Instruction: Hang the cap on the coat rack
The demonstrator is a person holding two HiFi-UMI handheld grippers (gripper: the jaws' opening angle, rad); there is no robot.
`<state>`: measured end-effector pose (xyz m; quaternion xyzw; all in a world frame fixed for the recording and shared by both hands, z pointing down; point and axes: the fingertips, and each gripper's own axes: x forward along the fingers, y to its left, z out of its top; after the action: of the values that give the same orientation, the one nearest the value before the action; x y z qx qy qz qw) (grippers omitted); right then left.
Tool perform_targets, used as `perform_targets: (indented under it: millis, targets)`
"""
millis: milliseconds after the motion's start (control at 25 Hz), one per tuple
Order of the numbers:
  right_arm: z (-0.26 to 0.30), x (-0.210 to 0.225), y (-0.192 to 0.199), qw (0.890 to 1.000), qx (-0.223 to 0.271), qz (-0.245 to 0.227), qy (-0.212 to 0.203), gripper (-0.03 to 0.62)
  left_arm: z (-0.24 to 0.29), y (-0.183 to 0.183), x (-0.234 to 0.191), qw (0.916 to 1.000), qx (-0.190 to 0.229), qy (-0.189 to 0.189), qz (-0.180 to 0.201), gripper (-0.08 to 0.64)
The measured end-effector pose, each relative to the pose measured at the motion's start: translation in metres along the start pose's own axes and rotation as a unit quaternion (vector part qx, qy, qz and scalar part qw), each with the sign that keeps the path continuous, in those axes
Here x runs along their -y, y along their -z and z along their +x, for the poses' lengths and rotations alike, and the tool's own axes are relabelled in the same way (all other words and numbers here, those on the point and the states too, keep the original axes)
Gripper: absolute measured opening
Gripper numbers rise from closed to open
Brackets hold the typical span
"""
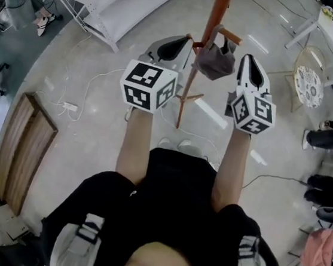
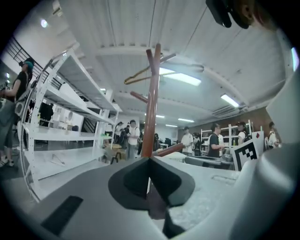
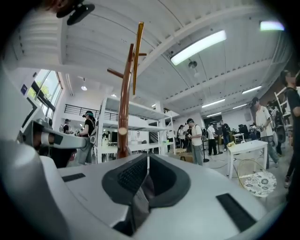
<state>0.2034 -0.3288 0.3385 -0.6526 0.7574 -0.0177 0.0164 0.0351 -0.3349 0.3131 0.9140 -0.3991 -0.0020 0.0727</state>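
The left claw [image 2: 150, 161] and the right claw [image 3: 147, 160] are both closed, each pinching an edge of the soft grey fabric cap [image 1: 214, 62]. The cap hangs between them, against the reddish-brown wooden coat rack [image 1: 219, 9].

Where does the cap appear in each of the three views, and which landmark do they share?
Head view: the cap is at top centre, beside the rack.
Left gripper view: the cap is at bottom centre, a dark fold pinched between closed jaws.
Right gripper view: the cap is at bottom centre, a grey fold pinched between closed jaws.
Shared landmark: the brown rack, upright behind the jaws in the left and right gripper views.
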Motion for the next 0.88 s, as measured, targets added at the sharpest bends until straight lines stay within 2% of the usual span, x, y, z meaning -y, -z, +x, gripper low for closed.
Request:
perform_targets:
  millis: [160, 280, 600, 880]
  targets:
    - [-0.007, -0.008, -0.032, 0.999, 0.039, 0.000, -0.005, -0.006, -0.001, -0.023, 0.003, 0.9986, 0.041, -0.033, 0.011, 0.000]
    - [-0.013, -0.012, -0.047, 0.999, 0.048, -0.011, -0.012, -0.006, -0.001, -0.033, 0.009, 0.9968, 0.058, -0.052, 0.016, 0.000]
    - [-0.017, -0.007, -0.043, 1.000, 0.018, -0.021, 0.001, -0.006, 0.004, -0.021, 0.012, 0.9953, 0.048, -0.083, 0.018, 0.000]
    - [-0.017, -0.003, -0.047, 0.999, 0.018, -0.028, -0.007, -0.006, 0.011, -0.023, 0.018, 0.9955, 0.050, -0.079, 0.017, 0.000]
